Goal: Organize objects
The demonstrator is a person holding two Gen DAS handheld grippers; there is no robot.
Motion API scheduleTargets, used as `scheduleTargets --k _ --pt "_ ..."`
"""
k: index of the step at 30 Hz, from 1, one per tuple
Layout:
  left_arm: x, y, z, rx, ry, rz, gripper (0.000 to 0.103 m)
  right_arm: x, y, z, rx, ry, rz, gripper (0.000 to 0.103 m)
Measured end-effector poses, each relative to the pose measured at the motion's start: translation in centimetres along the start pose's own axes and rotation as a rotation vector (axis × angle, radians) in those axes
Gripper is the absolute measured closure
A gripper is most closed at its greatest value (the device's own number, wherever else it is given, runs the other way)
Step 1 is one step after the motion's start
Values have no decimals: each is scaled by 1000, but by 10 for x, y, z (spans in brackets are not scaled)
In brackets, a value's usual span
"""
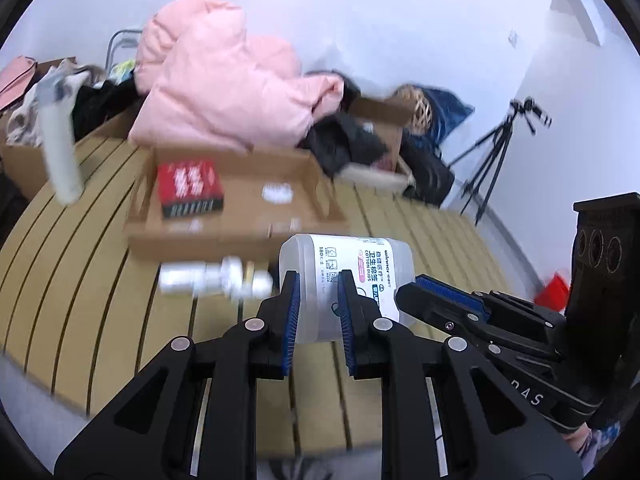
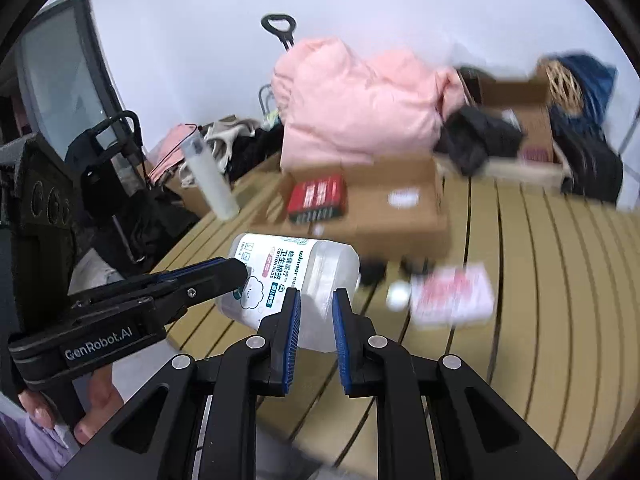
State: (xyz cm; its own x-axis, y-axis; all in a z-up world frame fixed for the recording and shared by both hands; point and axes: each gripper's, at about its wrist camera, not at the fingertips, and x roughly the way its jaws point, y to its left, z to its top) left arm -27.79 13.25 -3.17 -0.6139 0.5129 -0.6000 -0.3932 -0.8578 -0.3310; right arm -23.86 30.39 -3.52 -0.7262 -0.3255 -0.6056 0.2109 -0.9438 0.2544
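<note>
A translucent cotton-bud jar with a white label lies sideways, held off the slatted table between both grippers. My left gripper is shut on its cap end. My right gripper is shut on the other end of the jar. Each gripper shows in the other's view: the right one and the left one. Beyond stands an open cardboard box holding a red and black packet; both show in the right wrist view too, the box and the packet.
A white tube stands left. Small white bottles lie before the box. A pink and white packet and a small white ball lie on the table. A pink jacket, dark clothes and more boxes are behind. A tripod stands right.
</note>
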Motion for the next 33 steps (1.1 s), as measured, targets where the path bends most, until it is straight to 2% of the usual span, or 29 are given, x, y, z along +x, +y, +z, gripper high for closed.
scheduleTargets --k 4,6,10,15,18,19,22,24,25,27,28,29,30,33 --pt "45 16 58 -23 -25 -9 88 31 -17 62 -51 -7 -15 85" --pt "74 24 83 -26 -23 0 88 61 -32 96 -62 12 -20 85" --pt "144 45 118 -48 30 -3 88 117 -63 132 -72 47 -58 85" --pt "241 73 130 -67 132 40 87 210 -116 153 -44 154 -100 85" --pt "293 81 123 -57 260 89 87 262 -142 152 -26 230 -143 85" --pt "300 81 119 -53 282 91 87 272 -146 149 -16 243 -158 84" --pt "288 74 112 0 231 124 79 289 -153 143 -5 257 -134 84" --pt "275 68 114 44 196 192 62 285 -155 142 6 235 -120 80" --pt "264 66 117 39 187 192 57 281 -156 144 11 223 -132 73" --pt "237 65 122 14 163 161 51 261 -155 150 20 178 -127 49" --pt "220 66 124 12 150 168 46 253 -154 154 24 167 -127 26" --pt "201 65 125 23 141 200 33 240 -151 157 24 152 -128 15" --pt "185 66 126 41 131 233 27 222 -147 160 21 129 -114 15" --pt "126 66 122 115 90 360 27 169 -131 164 -6 96 -99 14"
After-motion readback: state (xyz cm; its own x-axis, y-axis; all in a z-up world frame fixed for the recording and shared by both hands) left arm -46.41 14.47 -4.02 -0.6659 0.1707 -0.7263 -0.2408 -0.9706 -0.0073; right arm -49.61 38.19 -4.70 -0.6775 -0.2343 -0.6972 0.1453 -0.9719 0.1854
